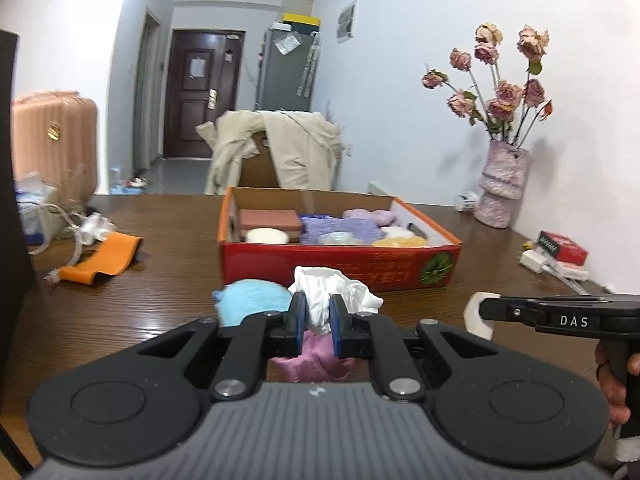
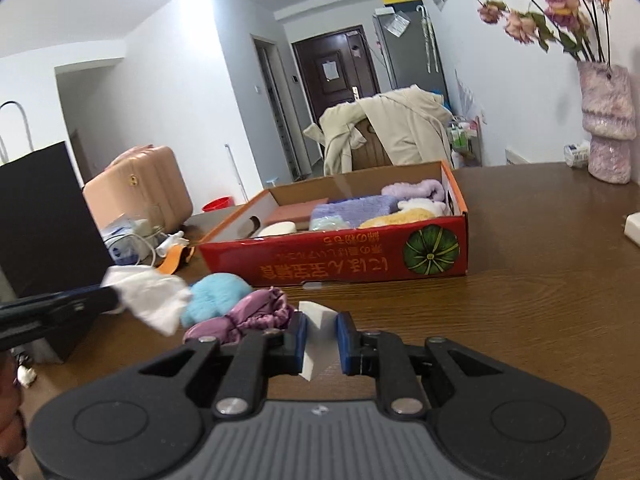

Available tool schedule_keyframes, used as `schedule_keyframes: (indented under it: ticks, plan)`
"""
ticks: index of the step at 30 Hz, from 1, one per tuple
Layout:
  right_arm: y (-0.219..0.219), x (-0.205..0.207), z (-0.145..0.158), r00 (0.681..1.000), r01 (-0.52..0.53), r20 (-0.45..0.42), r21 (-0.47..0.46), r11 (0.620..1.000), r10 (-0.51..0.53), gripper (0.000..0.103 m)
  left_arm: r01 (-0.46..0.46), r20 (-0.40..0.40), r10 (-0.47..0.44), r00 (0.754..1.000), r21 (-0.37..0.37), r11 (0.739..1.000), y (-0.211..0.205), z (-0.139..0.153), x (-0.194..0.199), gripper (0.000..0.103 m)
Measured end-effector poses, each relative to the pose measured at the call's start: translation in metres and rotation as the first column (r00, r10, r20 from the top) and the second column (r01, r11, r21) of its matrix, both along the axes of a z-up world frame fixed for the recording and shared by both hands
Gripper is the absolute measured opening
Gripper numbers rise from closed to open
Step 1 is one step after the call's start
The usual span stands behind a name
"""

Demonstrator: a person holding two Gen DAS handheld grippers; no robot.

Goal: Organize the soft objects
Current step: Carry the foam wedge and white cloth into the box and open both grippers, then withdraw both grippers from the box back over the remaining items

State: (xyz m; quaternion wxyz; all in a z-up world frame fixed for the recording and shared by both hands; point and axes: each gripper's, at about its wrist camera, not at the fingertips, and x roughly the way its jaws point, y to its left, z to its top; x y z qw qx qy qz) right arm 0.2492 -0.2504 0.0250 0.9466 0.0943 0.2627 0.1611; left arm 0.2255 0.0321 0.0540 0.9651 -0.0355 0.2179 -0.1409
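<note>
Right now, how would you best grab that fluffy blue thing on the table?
Pinch the fluffy blue thing across its rounded top, coming from above. It lies low between the white cloth and the purple satin piece, so its sides look crowded.

Soft items [image 1: 340, 230] in box [image 1: 340, 258]

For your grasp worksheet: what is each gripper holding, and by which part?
Left gripper: crumpled white cloth, pinched at its lower bunched end. Right gripper: white foam wedge, clamped across its flat sides.
</note>
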Motion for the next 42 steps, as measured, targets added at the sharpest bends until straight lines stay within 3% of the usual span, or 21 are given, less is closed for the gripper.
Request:
schedule_keyframes:
  ticks: [5, 10, 13, 20, 22, 24, 25, 28, 32, 37, 42]
  plan:
    - [0.005, 0.012, 0.023, 0.998, -0.018, 0.059, -0.027, 0.999, 0.020, 0.017, 0.054, 0.035, -0.053, 0.998, -0.042, 0.998, 0.007, 0.022, 0.037, 0.013]
    - [0.021, 0.061, 0.047, 0.990, -0.086, 0.106, -0.035, 0.996, 0.089, 0.017, 0.109, 0.018, -0.109, 0.994, -0.016, 0.994, 0.012, 0.034, 0.101, 0.013]
    - [0.039, 0.105, 0.059, 0.982, -0.138, 0.124, -0.046, 0.989, 0.143, 0.018, 0.110, -0.027, -0.110, 0.994, 0.016, 0.994, 0.012, 0.025, 0.147, 0.013]
    - [0.078, 0.217, 0.044, 0.984, -0.173, 0.034, -0.050, 0.984, 0.175, 0.019, 0.114, -0.175, -0.103, 0.979, 0.051, 0.992, 0.014, -0.024, 0.219, 0.015]
    - [0.088, 0.240, 0.034, 0.983, -0.180, 0.013, -0.063, 0.982, 0.181, 0.020, 0.131, -0.185, -0.117, 0.976, 0.067, 0.989, 0.016, -0.033, 0.222, 0.026]
    - [0.097, 0.257, 0.023, 0.983, -0.183, -0.016, -0.072, 0.980, 0.183, 0.022, 0.125, -0.167, -0.110, 0.980, 0.077, 0.989, 0.018, -0.035, 0.220, 0.057]
    - [0.100, 0.264, 0.018, 0.984, -0.180, -0.030, -0.079, 0.981, 0.178, 0.023, 0.131, -0.156, -0.118, 0.981, 0.077, 0.988, 0.019, -0.035, 0.219, 0.063]
    - [0.104, 0.276, 0.004, 0.985, -0.167, -0.055, -0.081, 0.983, 0.163, 0.035, 0.146, -0.109, -0.137, 0.984, 0.073, 0.987, 0.022, -0.026, 0.211, 0.066]
    - [0.101, 0.274, 0.005, 0.988, -0.151, -0.032, -0.067, 0.986, 0.150, 0.037, 0.100, -0.074, -0.094, 0.993, 0.092, 0.991, 0.027, -0.016, 0.206, 0.066]
    - [0.088, 0.249, 0.036, 0.991, -0.125, 0.036, -0.071, 0.990, 0.128, 0.039, 0.053, -0.023, -0.051, 0.998, 0.072, 0.996, 0.039, 0.010, 0.182, 0.072]
    - [0.066, 0.204, 0.075, 0.986, -0.105, 0.118, -0.113, 0.988, 0.118, 0.050, 0.035, 0.026, -0.037, 0.999, 0.105, 0.994, 0.042, 0.034, 0.146, 0.078]
